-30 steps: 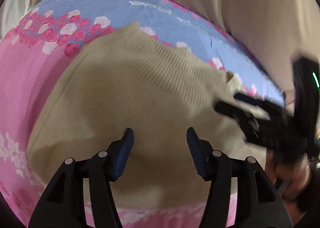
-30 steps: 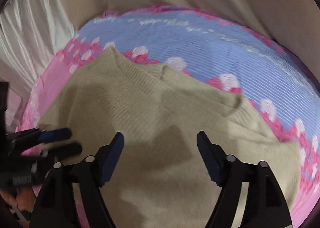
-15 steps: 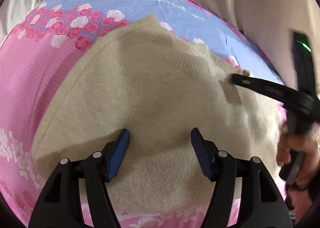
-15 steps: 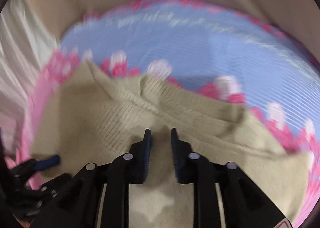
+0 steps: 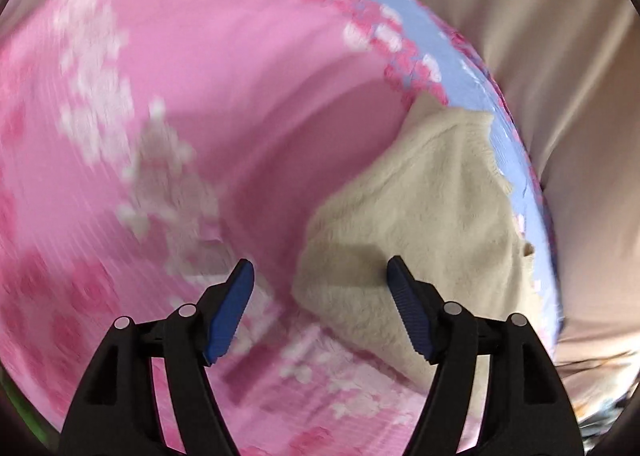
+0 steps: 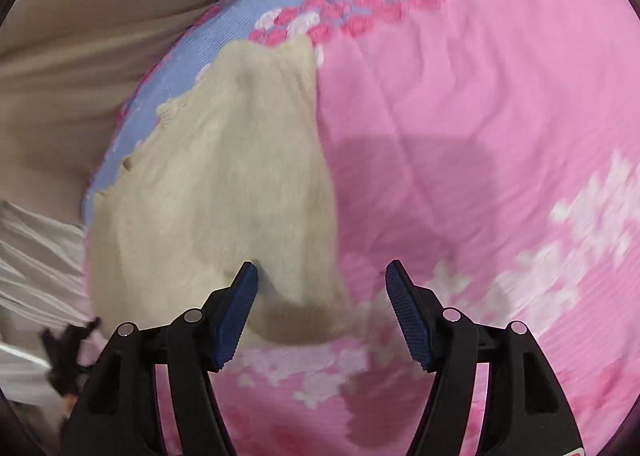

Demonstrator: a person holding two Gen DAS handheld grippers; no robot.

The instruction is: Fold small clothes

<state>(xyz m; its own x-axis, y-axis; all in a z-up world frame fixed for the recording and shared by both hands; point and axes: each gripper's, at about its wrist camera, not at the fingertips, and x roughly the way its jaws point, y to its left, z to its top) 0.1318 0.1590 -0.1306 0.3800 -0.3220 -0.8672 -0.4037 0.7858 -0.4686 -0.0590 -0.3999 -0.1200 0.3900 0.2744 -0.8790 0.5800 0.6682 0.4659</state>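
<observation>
A beige knitted garment point(image 5: 424, 223) lies folded on the pink and blue flowered bed cover point(image 5: 200, 95). In the left wrist view it is at the right, and my left gripper point(image 5: 320, 308) is open and empty just above its near left corner. In the right wrist view the garment point(image 6: 224, 183) is at the left, and my right gripper point(image 6: 322, 312) is open and empty over its near right corner. Both views are blurred by motion.
A beige sheet or curtain point(image 5: 560, 55) hangs beyond the bed's far edge. White fabric point(image 6: 32, 256) lies at the left of the right wrist view. The other gripper's dark tip point(image 6: 68, 340) shows low at the left there.
Both grippers have swung apart and away from the garment's middle, left one leftward, right one rightward. The right gripper, nearly shut half a second ago, is open now. The garment looks narrower.
</observation>
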